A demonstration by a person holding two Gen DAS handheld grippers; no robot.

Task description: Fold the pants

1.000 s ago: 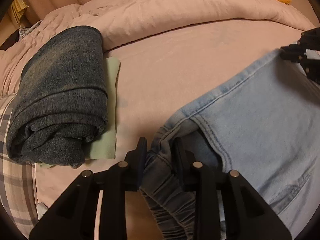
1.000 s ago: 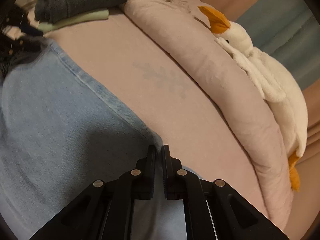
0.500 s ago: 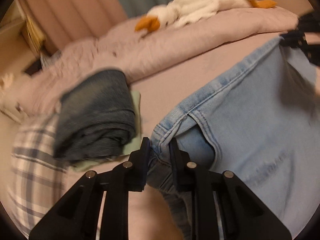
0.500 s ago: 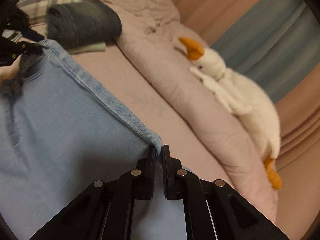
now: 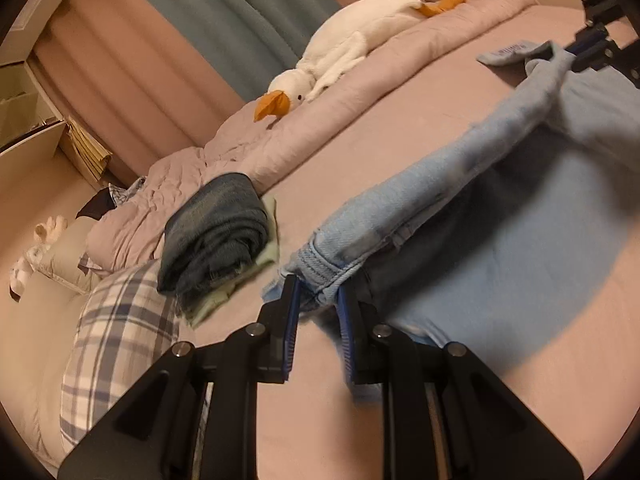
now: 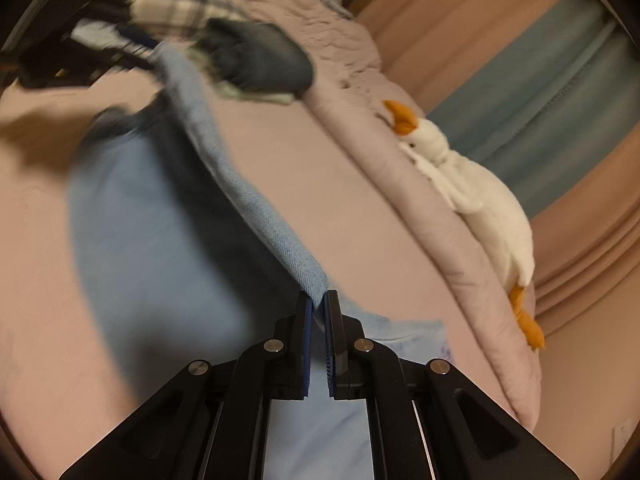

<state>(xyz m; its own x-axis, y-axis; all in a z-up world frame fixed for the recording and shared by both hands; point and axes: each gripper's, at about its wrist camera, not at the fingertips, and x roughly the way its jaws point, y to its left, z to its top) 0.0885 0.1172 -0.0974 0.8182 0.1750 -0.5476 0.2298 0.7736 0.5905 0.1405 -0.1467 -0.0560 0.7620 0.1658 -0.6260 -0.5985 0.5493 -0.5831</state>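
Observation:
Light blue jeans hang stretched between my two grippers above the pink bed sheet. My left gripper is shut on the thick waistband corner, which bulges out between its blue pads. My right gripper is shut on the thin denim edge at the other end. The taut top edge of the jeans runs from it up to the left gripper at the far upper left. In the left wrist view the right gripper shows at the top right, holding the cloth. The hanging part is blurred.
A folded dark denim stack lies on a pale green garment beside a plaid pillow. A rolled pink duvet with a white goose plush lines the far side. Curtains hang behind.
Both grippers have risen and swung across the bed, lifting the jeans off the sheet so the top edge pulls taut. The left jaws have narrowed on the waistband.

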